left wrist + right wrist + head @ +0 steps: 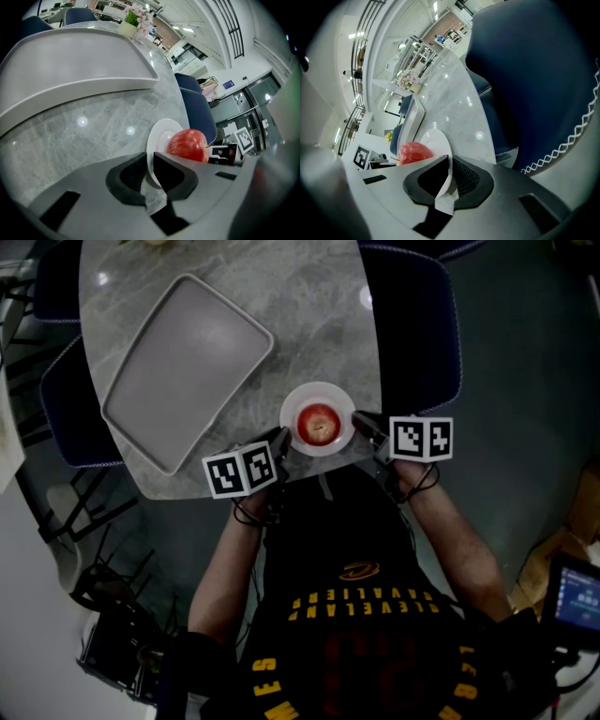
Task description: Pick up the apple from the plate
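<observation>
Red apple (pixel 320 423) sits at the centre of a small white plate (pixel 319 387), near the front edge of the marble surface (pixel 309 324). The left hand-held gripper (pixel 150 164) and the right hand-held gripper (pixel 449 174) each clamp the plate's rim, on opposite sides. The apple itself is not yet grasped. Probable next move: one gripper frees the rim, opens wide and closes round the apple while the other steadies the plate

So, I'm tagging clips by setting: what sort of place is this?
Probably an open office lounge or canteen: a marble-look table with blue chairs, a flower pot on it, and a railed upper gallery behind.
</observation>
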Demonstrator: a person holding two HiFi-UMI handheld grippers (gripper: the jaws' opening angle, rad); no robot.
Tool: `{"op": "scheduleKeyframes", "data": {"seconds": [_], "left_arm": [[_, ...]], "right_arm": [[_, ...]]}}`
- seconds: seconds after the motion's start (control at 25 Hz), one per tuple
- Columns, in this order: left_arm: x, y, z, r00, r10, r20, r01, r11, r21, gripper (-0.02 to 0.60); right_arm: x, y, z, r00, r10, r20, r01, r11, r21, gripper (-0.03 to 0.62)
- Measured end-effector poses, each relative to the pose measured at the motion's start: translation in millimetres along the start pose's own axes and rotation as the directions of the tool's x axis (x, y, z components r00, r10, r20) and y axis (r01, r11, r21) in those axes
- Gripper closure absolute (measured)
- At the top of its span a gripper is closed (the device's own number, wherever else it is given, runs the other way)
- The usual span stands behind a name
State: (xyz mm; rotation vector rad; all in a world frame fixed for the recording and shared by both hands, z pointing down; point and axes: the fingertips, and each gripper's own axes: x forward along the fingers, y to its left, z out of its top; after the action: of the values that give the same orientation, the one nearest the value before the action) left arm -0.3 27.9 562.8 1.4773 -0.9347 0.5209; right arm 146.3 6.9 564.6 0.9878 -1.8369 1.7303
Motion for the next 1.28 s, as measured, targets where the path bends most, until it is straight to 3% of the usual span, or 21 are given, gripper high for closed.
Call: {"op": "scheduleKeyframes", "data": {"seconds": [0.64, 0.96, 1.28], "left_arm": [[0.8, -1.2, 1.1, 1.0, 0.0, 0.028, 0.0, 1.0, 0.004, 0.534], [0.5, -0.8, 5.5, 0.997, 0.032, 0.067, -0.034, 0.999, 0.031, 0.534], [-3.6, 3.9, 13.2, 0.991, 0.042, 0.123, -0.045, 0.999, 0.017, 0.534]], "right_arm": [[-0.1, 0.4, 2.5, 1.0, -0.011, 0.006, 0.012, 0.998, -0.067, 0.557], [-1.9, -2.8, 2.7, 0.999, -0.03, 0.026, 0.033, 0.995, -0.092, 0.556], [-14.2, -11.6, 16.4, 0.993, -0.066, 0.099, 0.077, 0.991, -0.111, 0.557]]}}
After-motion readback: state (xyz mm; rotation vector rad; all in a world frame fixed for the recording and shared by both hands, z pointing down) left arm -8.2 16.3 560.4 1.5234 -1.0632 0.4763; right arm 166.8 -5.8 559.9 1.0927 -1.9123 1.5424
